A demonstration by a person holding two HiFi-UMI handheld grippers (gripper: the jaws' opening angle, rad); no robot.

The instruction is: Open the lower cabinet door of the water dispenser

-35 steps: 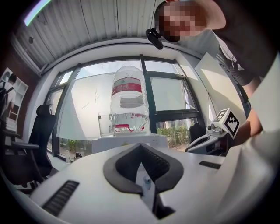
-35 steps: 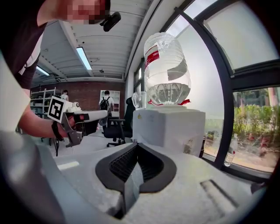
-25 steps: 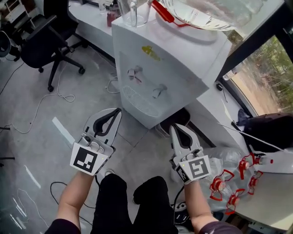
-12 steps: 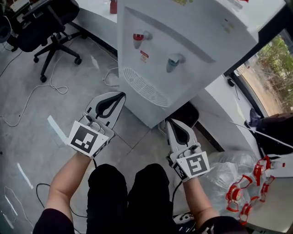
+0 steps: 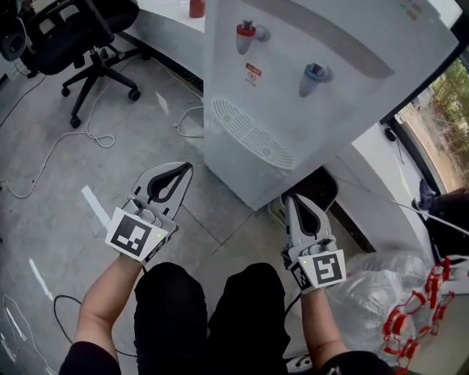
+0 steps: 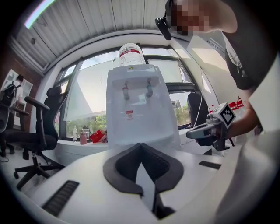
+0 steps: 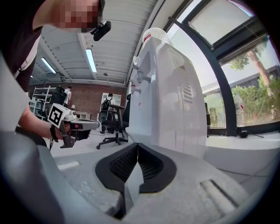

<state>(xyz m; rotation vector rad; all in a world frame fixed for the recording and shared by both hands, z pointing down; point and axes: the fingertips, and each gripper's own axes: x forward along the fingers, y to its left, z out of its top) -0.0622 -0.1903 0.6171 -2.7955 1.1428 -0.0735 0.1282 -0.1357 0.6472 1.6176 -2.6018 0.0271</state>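
- The lower cabinet door (image 5: 243, 177) is the plain white front panel at the foot of the water dispenser (image 5: 344, 110), directly under the drip grille (image 5: 253, 135). The head view sees it from steeply above, so only a narrow strip shows. As far as can be told, it sits closed against the body.
- Above the grille are a red tap (image 5: 248, 32) and a blue tap (image 5: 315, 73), with a small label between them. In the left gripper view a water bottle (image 6: 130, 53) stands on top of the dispenser.
- The left gripper (image 5: 186, 168) is held over the floor (image 5: 66, 176) to the left of the dispenser's base, pointing towards it and apart from it. Its jaws are together with nothing between them.
- The right gripper (image 5: 291, 198) is near the lower right corner of the dispenser, not touching it. Its jaws are also pressed together and empty.
- The person's knees in black trousers (image 5: 212, 322) show at the bottom edge, between the two forearms.
- A white counter (image 5: 165, 26) runs behind the dispenser, and a red bottle (image 5: 196, 7) stands on it.
- An office chair (image 5: 88, 36) stands at the upper left, with cables (image 5: 88, 137) lying loose on the floor near it.
- A clear plastic bag (image 5: 370, 289) lies at the lower right, beside the right forearm.
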